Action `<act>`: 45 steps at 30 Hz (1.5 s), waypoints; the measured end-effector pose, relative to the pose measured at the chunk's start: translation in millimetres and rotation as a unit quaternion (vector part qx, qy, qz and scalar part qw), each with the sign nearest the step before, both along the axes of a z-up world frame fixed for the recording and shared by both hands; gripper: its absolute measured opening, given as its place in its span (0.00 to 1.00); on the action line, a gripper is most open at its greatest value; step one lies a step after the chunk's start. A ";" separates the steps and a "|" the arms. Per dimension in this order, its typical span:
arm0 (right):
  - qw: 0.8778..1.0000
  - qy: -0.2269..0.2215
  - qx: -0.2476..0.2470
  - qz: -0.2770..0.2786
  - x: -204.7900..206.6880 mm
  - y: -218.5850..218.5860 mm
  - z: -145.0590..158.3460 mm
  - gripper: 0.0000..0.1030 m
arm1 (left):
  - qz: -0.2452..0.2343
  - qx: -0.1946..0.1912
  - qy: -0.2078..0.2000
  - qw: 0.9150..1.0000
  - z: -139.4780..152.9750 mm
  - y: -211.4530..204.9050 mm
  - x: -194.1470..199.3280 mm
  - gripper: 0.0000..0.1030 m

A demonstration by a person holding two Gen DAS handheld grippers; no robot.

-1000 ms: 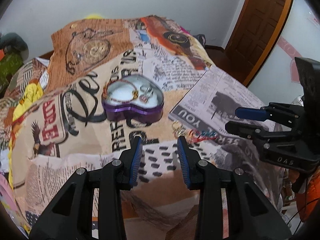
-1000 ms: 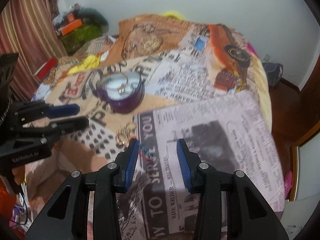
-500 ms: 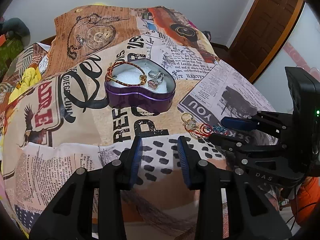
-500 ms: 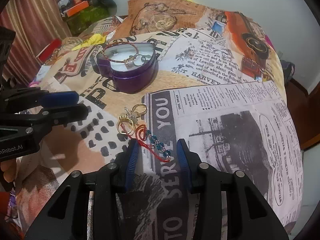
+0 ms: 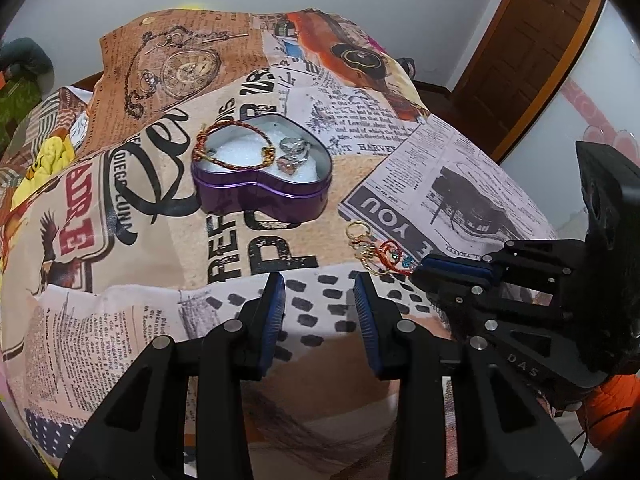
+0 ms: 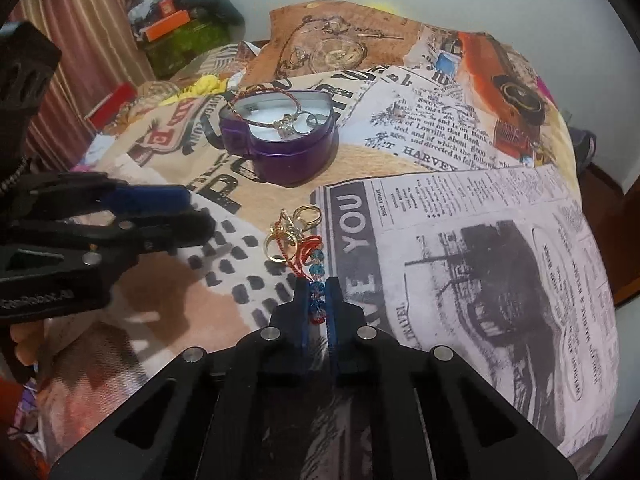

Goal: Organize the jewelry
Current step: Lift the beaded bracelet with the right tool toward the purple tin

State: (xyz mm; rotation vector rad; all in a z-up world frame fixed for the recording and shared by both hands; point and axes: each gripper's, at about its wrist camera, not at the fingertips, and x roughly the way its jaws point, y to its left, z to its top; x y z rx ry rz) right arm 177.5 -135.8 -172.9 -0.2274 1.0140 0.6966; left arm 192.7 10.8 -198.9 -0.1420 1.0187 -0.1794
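The beaded bracelet (image 6: 314, 276), a red cord strung with blue beads, lies on the printed bedspread (image 6: 460, 280) with its long axis running almost straight away from your right gripper (image 6: 318, 300), and its near end sits between that gripper's blue pads, which have closed tight on it. The far end of the strand curls into a small tangle of gold rings (image 6: 290, 234) just beyond, so judge that a straight lift may drag those along or snag them. Past the rings, further out and a little to the left in the right wrist view, stands the purple heart-shaped tin (image 6: 280, 148), open, with a braided bracelet (image 6: 268, 118) and rings already resting on its white lining. That is the direction your carry has to run: up and forward along the bracelet's own line, toward the tin. Your left gripper (image 5: 320, 300) hovers beside the right, its jaws partly open and holding nothing, pointed at the dotted patch of cloth short of the tin. It is about as near the tin as the right, so you could use it to steady the tin if it slides.
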 end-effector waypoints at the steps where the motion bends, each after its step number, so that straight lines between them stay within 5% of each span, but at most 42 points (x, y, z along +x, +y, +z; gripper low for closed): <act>1: 1.000 -0.003 -0.001 -0.005 0.3 -2.6 0.5 0.06 | -0.003 0.000 0.000 1.000 0.1 -2.0 0.8 0.34; 13: 0.998 -0.020 0.000 -0.054 7.3 -34.5 10.1 0.06 | -0.017 -0.013 0.008 1.000 -8.3 -17.8 18.2 0.34; 23: 0.996 -0.032 0.023 -0.082 14.4 -50.2 24.5 0.06 | -0.044 0.021 0.005 0.999 -15.1 -38.0 28.0 0.05; 45: 0.991 -0.087 0.062 -0.081 7.5 -36.5 78.5 0.06 | 0.000 0.022 -0.072 0.997 37.7 -5.3 0.8 0.05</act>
